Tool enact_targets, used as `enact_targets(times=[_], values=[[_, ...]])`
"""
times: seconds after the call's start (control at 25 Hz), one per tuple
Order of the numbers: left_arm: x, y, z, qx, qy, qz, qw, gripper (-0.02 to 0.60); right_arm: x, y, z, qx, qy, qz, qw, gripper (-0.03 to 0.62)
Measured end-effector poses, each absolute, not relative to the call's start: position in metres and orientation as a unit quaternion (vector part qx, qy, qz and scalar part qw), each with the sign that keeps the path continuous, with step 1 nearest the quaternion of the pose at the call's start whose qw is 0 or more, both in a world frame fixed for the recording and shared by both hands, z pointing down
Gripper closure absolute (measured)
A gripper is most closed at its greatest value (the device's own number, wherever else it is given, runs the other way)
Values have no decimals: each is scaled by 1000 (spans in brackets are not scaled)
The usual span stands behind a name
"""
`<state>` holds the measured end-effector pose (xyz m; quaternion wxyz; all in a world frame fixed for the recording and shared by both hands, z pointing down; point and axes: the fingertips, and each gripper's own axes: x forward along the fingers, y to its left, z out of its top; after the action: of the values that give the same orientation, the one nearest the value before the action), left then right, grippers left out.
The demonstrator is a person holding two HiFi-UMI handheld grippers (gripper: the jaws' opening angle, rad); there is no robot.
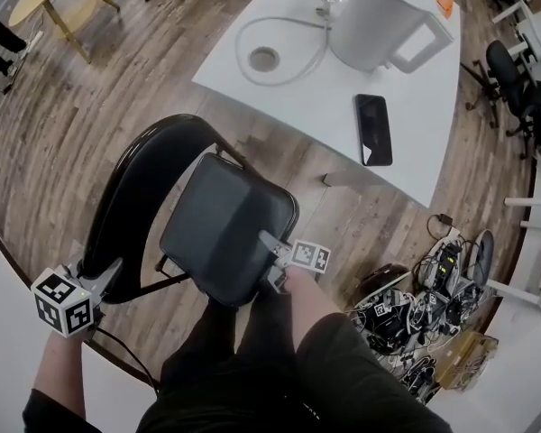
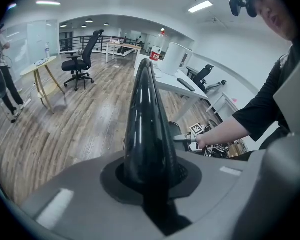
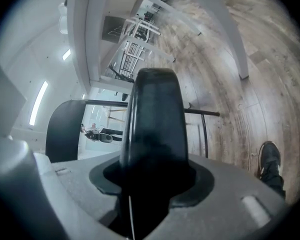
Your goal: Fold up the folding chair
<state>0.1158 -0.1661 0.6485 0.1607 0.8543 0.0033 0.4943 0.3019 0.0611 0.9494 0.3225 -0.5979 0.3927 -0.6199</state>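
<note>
Head view: the chair (image 1: 176,269) stands on the floor just ahead of the person, near a white bench (image 1: 406,88) beyond it. The left tongs (image 1: 106,273) bite the near end of the curved backrest (image 1: 135,188). The right tongs (image 1: 275,246) bite the near edge of the seat (image 1: 221,228). The seat spreads away from the right tongs, and the backrest lies off to their left, past the seat's far side.

Left gripper view: the left tongs (image 2: 150,176) are nearly closed, pinched on the thin black backrest (image 2: 147,114), which runs straight ahead from them, edge on. The right tongs (image 2: 187,139) show to the right, beyond the backrest.

Right gripper view: the right tongs (image 3: 152,179) stand about half closed, clamped on the thicker seat (image 3: 152,114), also edge on. The backrest (image 3: 65,129) arcs ahead and to the left, with a frame bar (image 3: 205,113) crossing behind the seat.

As I judge it, the fold turns on swinging the seat's held edge up toward the backrest. The right tongs would carry that move, since they hold the seat, while the left tongs steady the backrest.
</note>
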Motion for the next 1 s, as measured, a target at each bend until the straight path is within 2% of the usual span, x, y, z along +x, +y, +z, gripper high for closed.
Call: enact_targets(times=[1.0], values=[[123, -103, 630, 855, 10, 508, 103, 517, 283, 70, 917, -629, 345, -618, 321, 401]])
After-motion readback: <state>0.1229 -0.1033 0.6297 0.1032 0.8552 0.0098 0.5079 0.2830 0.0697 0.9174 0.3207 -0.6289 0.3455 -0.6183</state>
